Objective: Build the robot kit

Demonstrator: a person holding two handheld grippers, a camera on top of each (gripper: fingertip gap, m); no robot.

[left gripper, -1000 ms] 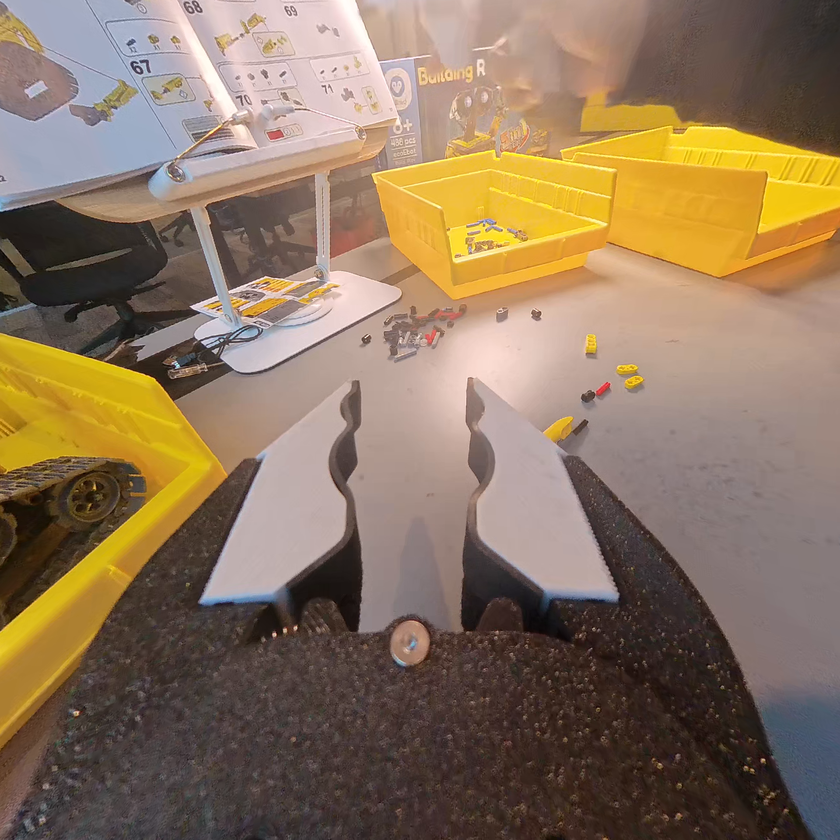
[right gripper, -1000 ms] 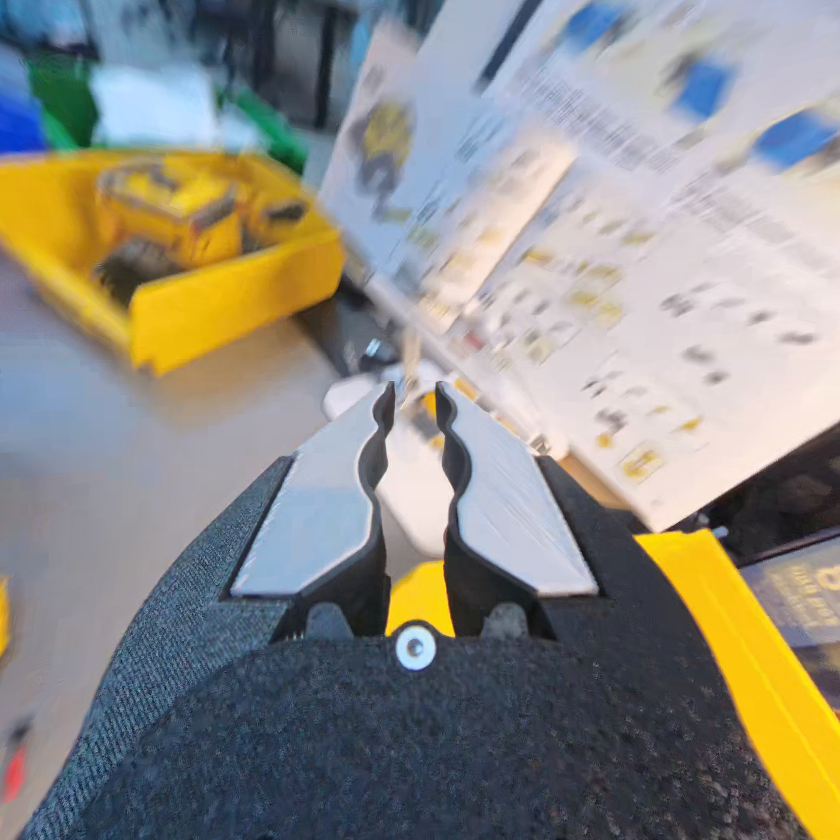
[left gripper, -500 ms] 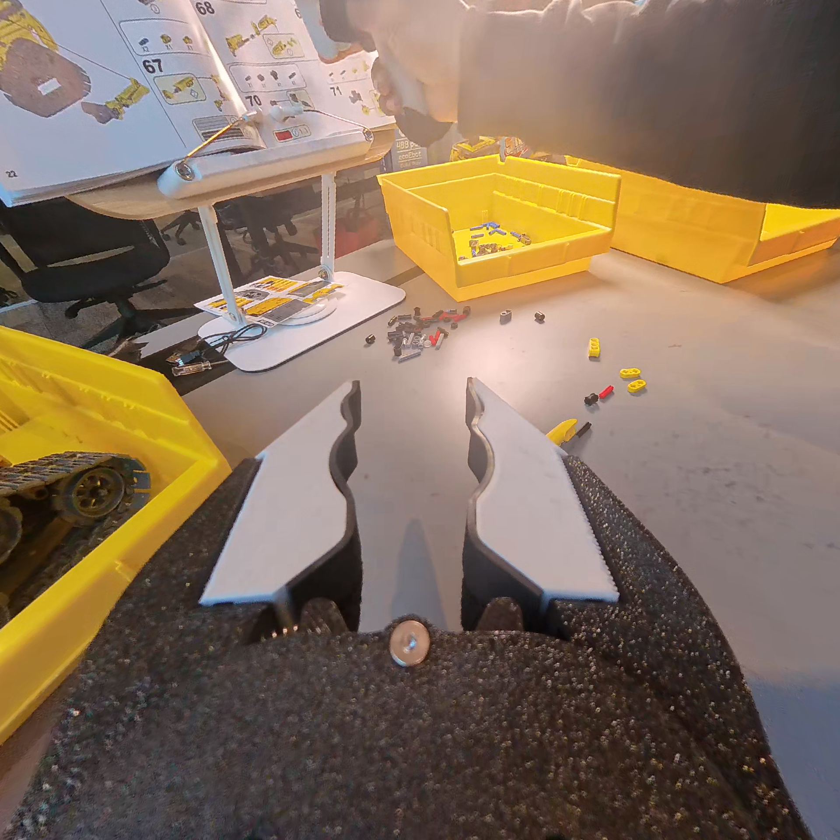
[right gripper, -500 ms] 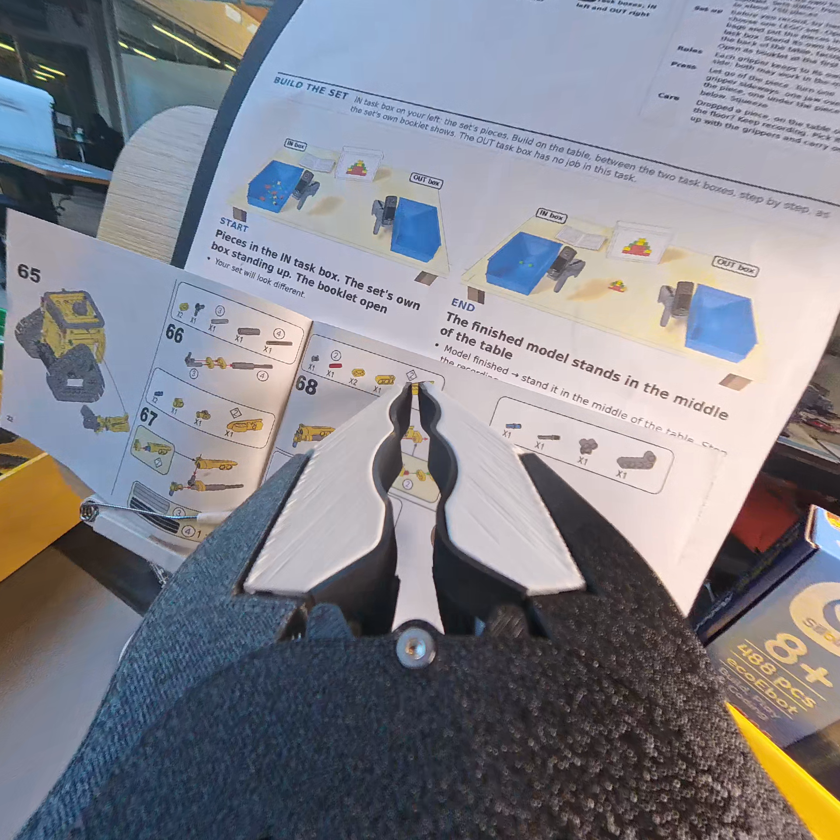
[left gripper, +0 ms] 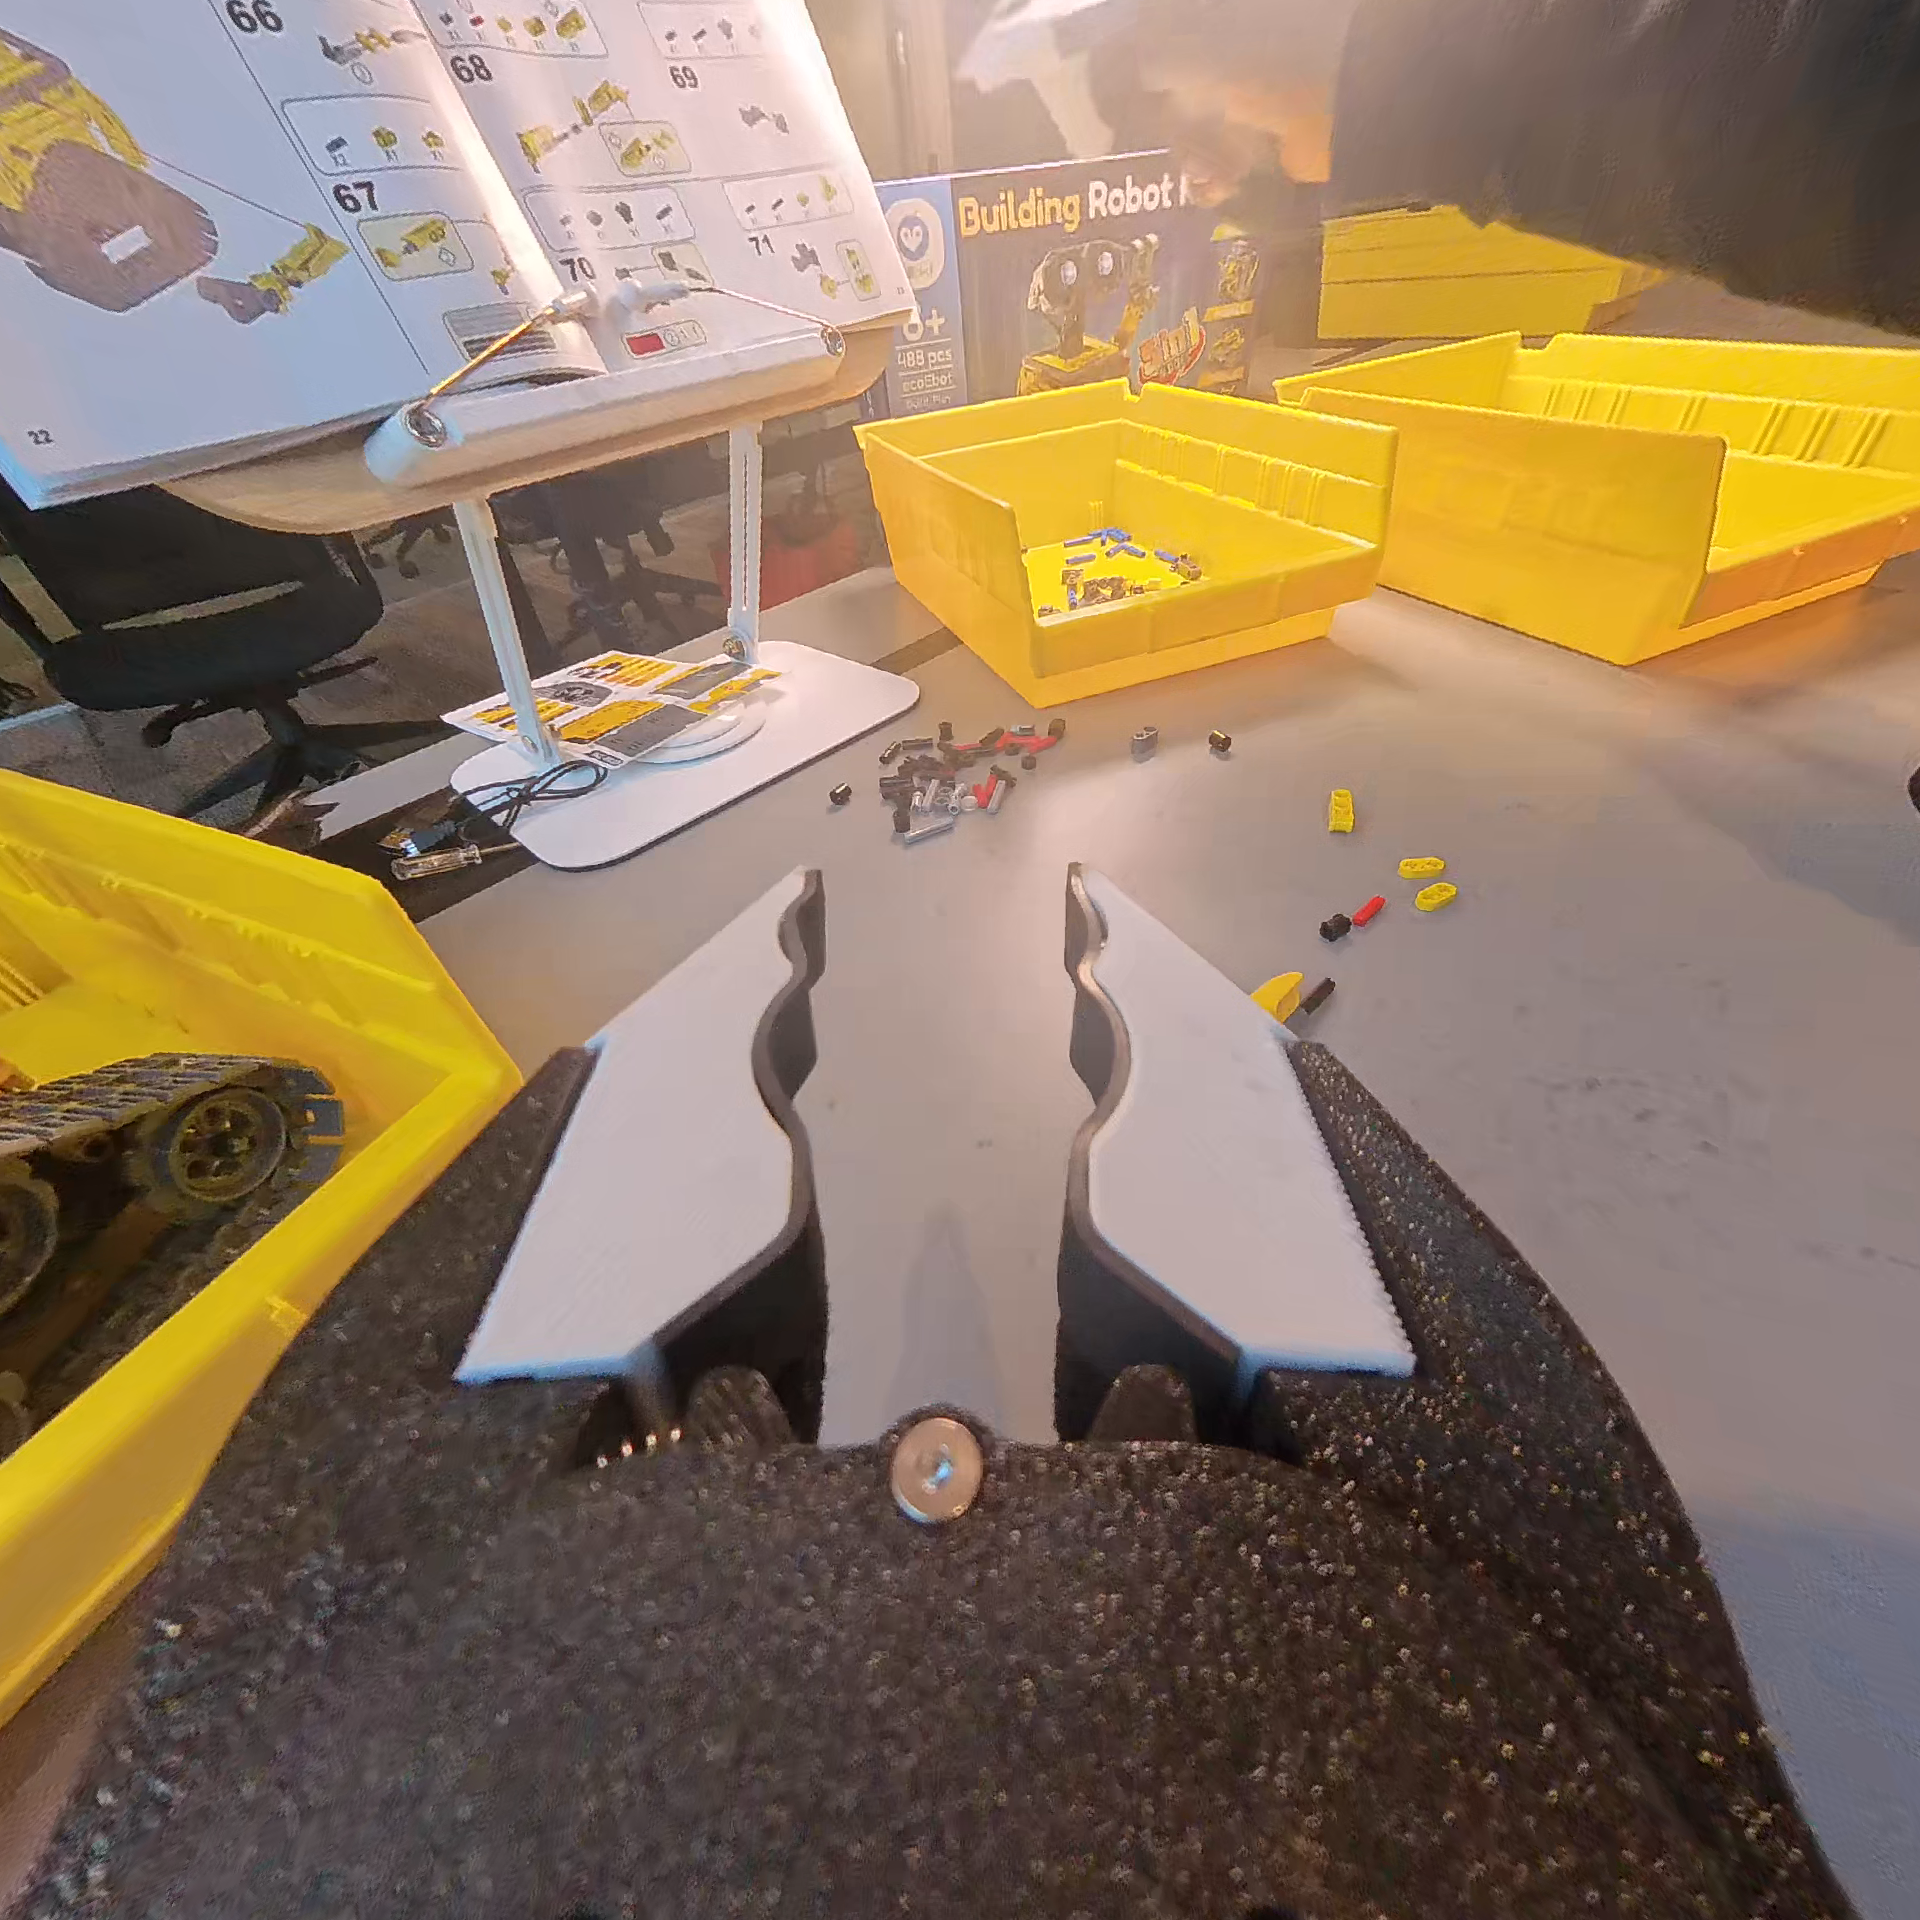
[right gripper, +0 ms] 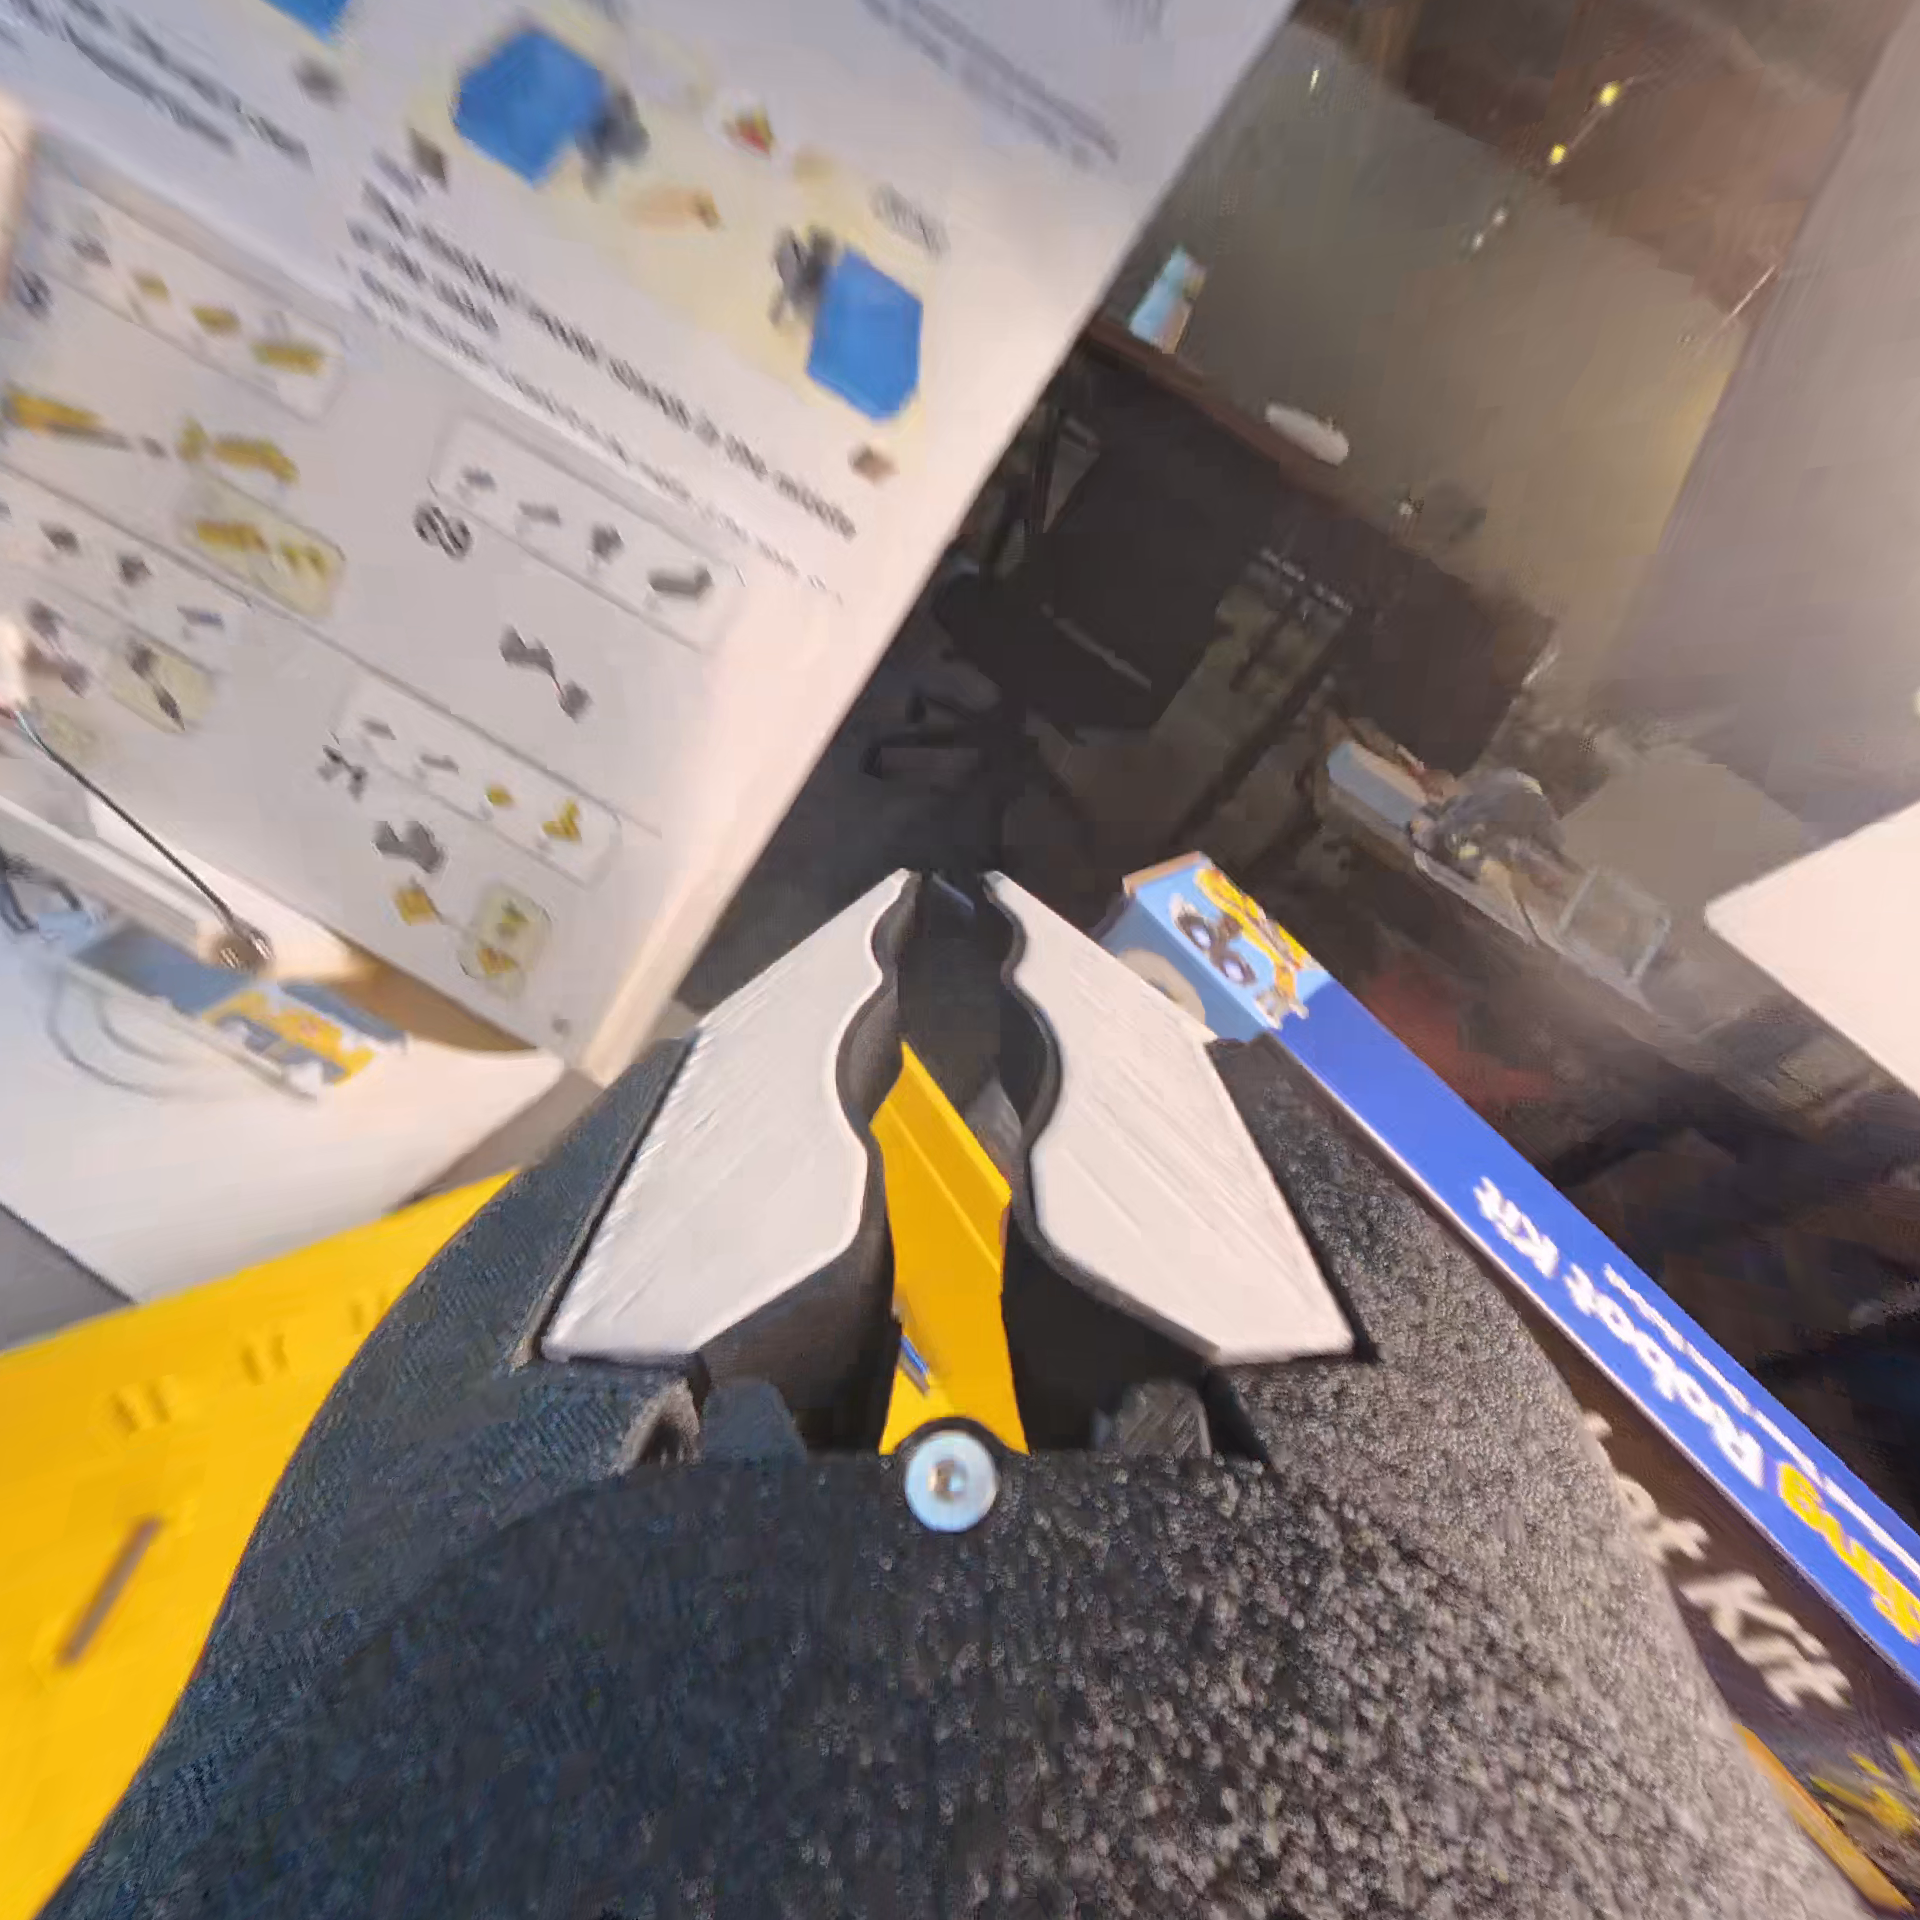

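Note:
My left gripper (left gripper: 945, 883) is open and empty, low over the grey table (left gripper: 1558, 1143). A scatter of small black, grey and red pieces (left gripper: 951, 774) lies ahead of it. A yellow curved piece (left gripper: 1280, 992) lies just beside its right finger. My right gripper (right gripper: 951, 883) is almost shut, with a narrow gap at the tips and nothing seen between them. It hangs over a yellow bin (right gripper: 260, 1351), between the open booklet (right gripper: 468, 623) and a blue kit box (right gripper: 1558, 1299). The right wrist view is blurred.
A yellow bin (left gripper: 436, 1081) at the left holds a tracked model (left gripper: 177, 1132). The booklet (left gripper: 416, 208) sits on a white stand (left gripper: 810, 717). A bin (left gripper: 1184, 634) with small parts, larger yellow bins (left gripper: 1558, 540) and the kit box (left gripper: 1091, 270) stand behind. A dark sleeve (left gripper: 1662, 135) crosses the top right. The grippers' ends are close to 50 centimetres from one another.
My right gripper has swung right, away from the booklet page, and its tips have parted slightly. My left gripper has barely moved. The sleeve has drawn back to the right.

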